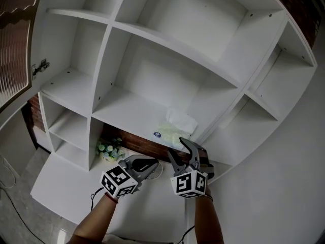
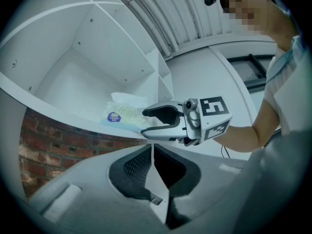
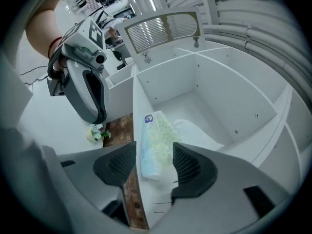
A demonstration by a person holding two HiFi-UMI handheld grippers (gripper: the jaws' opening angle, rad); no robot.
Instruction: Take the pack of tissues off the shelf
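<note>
While the left gripper [image 2: 153, 152] is held below the shelf board with its two jaws closed against each other and nothing between them, the right gripper [image 3: 153, 165] has its jaws wide apart. The near end of the pack of tissues [image 3: 155, 135] stands between these open jaws. A narrow gap shows at the left pad [image 3: 122, 167], and at the other pad I cannot tell if there is contact. The pack is not lifted: it lies flat on the white shelf [image 1: 127, 117], close to the front edge, in the wide compartment. It is pale green and has a small round blue label [image 3: 148, 118] at its far end. Just behind the pack, deeper in the same compartment, lies a white bundle [image 1: 182, 118]. Under this board, a brick wall [image 2: 44, 145] shows, and a small bunch of flowers [image 1: 108, 149] stands there, to the left of both grippers.
</note>
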